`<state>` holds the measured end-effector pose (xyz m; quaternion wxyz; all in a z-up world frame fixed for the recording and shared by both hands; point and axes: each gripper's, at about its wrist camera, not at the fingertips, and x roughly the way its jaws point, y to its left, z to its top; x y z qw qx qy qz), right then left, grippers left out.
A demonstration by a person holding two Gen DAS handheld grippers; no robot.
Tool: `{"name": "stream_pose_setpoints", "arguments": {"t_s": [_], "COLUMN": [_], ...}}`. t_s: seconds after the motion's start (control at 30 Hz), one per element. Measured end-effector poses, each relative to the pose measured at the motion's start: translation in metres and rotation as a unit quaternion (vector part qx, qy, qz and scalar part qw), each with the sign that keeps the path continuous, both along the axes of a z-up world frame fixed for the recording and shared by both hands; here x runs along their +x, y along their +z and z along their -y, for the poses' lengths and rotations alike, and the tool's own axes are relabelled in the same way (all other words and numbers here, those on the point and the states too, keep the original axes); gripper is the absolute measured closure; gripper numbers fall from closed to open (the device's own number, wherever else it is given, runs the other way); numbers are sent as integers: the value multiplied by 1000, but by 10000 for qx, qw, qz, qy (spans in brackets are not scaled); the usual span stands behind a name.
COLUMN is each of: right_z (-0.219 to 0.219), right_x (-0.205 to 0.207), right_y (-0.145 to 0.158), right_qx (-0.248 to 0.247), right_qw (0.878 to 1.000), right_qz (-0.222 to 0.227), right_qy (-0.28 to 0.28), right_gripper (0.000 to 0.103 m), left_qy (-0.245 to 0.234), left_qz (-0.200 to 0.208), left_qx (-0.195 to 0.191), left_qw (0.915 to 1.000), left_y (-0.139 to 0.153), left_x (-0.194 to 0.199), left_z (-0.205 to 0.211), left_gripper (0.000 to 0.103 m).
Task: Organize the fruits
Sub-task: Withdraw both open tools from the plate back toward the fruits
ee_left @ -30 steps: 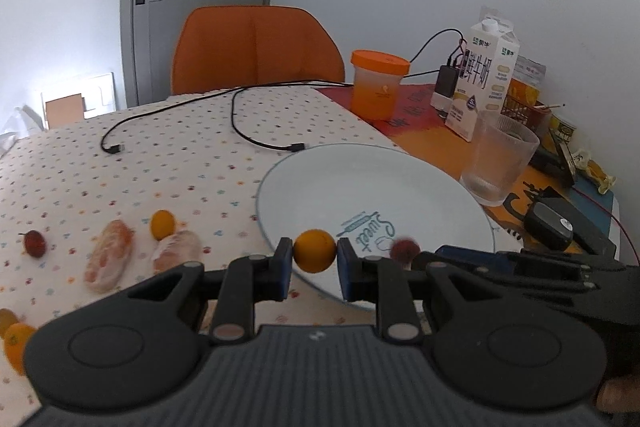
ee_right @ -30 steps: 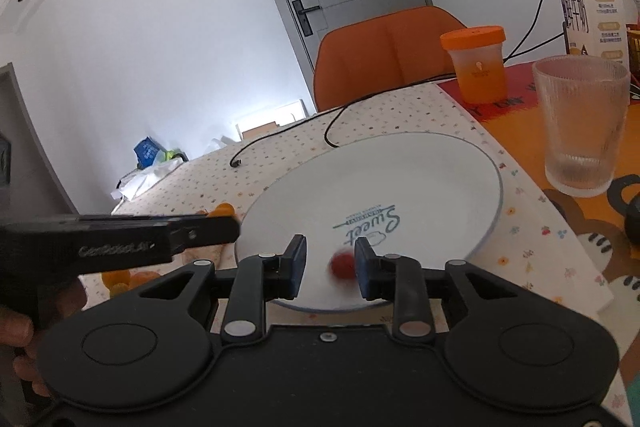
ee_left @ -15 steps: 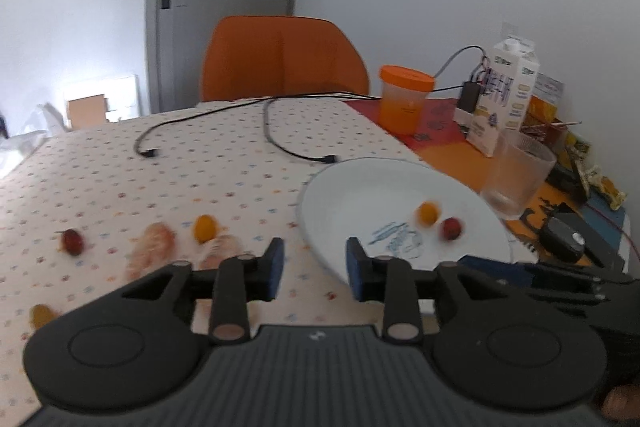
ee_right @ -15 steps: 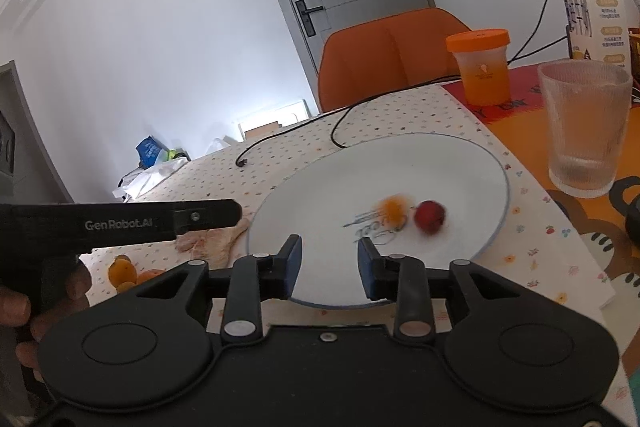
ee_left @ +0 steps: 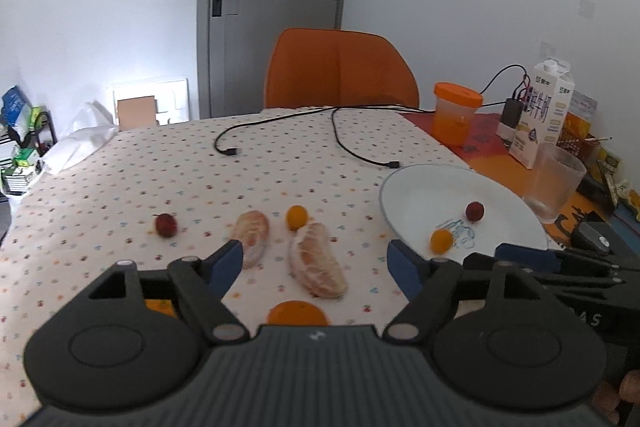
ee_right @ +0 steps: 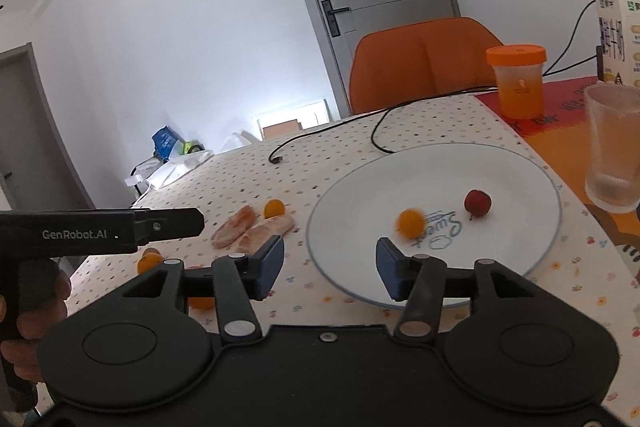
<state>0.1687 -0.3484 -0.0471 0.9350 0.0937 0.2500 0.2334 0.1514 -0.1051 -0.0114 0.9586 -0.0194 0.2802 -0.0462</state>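
A white plate (ee_left: 404,187) (ee_right: 500,167) holds a small orange fruit (ee_left: 441,241) (ee_right: 410,223) and a red fruit (ee_left: 474,211) (ee_right: 477,202). On the dotted cloth lie two peeled citrus segments (ee_left: 252,237) (ee_left: 318,259), a small orange fruit (ee_left: 296,217), a red fruit (ee_left: 165,225) and more orange fruits (ee_left: 297,313) close to me. My left gripper (ee_left: 316,265) hovers over the segments, jaws opening and gripping nothing. My right gripper (ee_right: 331,263) sits at the plate's near rim, jaws opening and empty.
A ribbed glass (ee_left: 558,183), an orange-lidded cup (ee_left: 456,115) and a milk carton (ee_left: 546,111) stand right of the plate. Black cables (ee_left: 344,143) trail across the far cloth. An orange chair (ee_left: 340,67) stands behind the table. A black device (ee_left: 592,235) lies at the right.
The left gripper let go of the small orange fruit and the right let go of the red fruit; both now lie on the plate. Both grippers drew back with jaws widening, the left swinging leftward.
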Motion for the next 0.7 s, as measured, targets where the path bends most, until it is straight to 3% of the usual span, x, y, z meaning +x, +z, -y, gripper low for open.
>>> {"name": "stream_pose_setpoints", "arguments": {"t_s": [0.3,0.7], "right_z": [-20,-45], "right_x": [-10,-21], "right_y": [8,12], "right_qx": [-135,-266], "right_qw": [9998,9993], "right_qz": [126,157], "right_qy": [89,222], "right_gripper": [29,25], "left_qy": [198,455], "left_qz": [-41,-48], "left_qx": [-71,-232], "left_qw": [9998,9987], "left_y": [-3,-4], "left_x": [-12,-27], "left_z": [-26,-59], "left_gripper": [18,16]}}
